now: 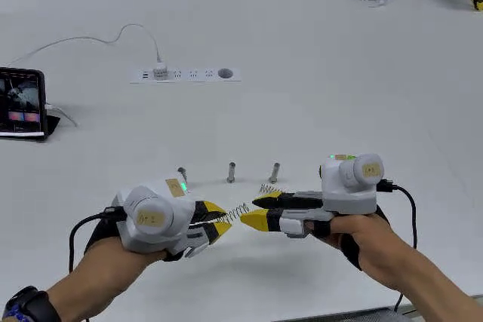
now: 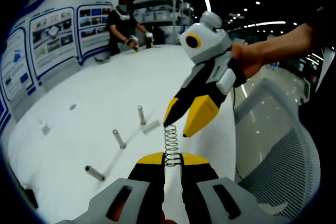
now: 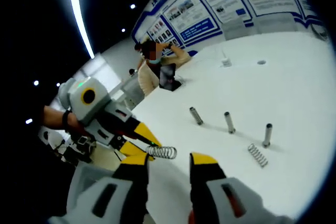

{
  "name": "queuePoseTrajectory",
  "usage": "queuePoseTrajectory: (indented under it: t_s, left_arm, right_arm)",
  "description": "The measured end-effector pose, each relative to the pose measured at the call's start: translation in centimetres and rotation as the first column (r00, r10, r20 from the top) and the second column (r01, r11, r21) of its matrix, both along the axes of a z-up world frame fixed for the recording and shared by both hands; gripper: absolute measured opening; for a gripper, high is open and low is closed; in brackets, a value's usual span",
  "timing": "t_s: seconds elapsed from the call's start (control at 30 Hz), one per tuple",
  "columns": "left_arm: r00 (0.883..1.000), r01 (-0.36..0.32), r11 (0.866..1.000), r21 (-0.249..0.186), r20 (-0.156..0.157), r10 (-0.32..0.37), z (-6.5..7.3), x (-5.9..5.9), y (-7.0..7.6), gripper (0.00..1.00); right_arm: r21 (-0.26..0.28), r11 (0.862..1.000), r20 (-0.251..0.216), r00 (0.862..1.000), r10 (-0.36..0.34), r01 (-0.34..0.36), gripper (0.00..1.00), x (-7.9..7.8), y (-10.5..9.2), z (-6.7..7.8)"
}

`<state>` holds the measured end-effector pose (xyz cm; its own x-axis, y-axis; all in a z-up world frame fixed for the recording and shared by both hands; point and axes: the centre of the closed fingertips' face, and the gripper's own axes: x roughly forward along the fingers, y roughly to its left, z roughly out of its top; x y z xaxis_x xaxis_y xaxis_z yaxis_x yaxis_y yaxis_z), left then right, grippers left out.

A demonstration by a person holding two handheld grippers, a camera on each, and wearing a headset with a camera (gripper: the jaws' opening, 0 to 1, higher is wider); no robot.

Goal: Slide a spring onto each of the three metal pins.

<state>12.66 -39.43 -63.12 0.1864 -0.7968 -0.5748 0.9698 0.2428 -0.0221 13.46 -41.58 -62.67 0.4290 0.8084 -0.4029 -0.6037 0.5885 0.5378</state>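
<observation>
Head view puts the spring (image 1: 236, 213) I am working with in the air just in front of the row of pins (image 1: 232, 172), stretched roughly level between the two grippers. The left gripper (image 2: 171, 157) has its fingers clenched on one end of that spring. The right gripper (image 3: 169, 160) has its fingers spread apart with the spring's free end close by them, and I judge nothing is gripped on that side.

I read this as a hand-over or re-grip before the first threading, since all three pins look bare. Next I need the coil's open end lined up over a pin top and its axis brought close to upright. That calls for a light, steady hold, because thin wire coil will likely flex and bow.

The pins are short, dull grey metal cylinders standing apart from one another. A second spring (image 1: 268, 189) lies on its side beside the pin nearest the right gripper. The tabletop (image 1: 317, 73) is smooth, matte white.
</observation>
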Motion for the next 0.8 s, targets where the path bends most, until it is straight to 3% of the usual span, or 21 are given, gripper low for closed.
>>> queuePoseTrajectory:
  t_s: [0.3, 0.8]
  left_arm:
    - [1.0, 0.019, 1.0, 0.0, 0.002, -0.019, 0.1, -0.3, -0.3, 0.1]
    - [0.999, 0.04, 0.999, 0.008, 0.003, -0.04, -0.2, -0.4, -0.8, 0.1]
  right_arm:
    - [0.039, 0.999, -0.016, 1.0, 0.015, -0.014, 0.23, -0.4, 0.7, 0.3]
    - [0.054, 0.998, -0.012, 1.0, 0.015, -0.015, 0.16, -0.3, 0.3, 1.1]
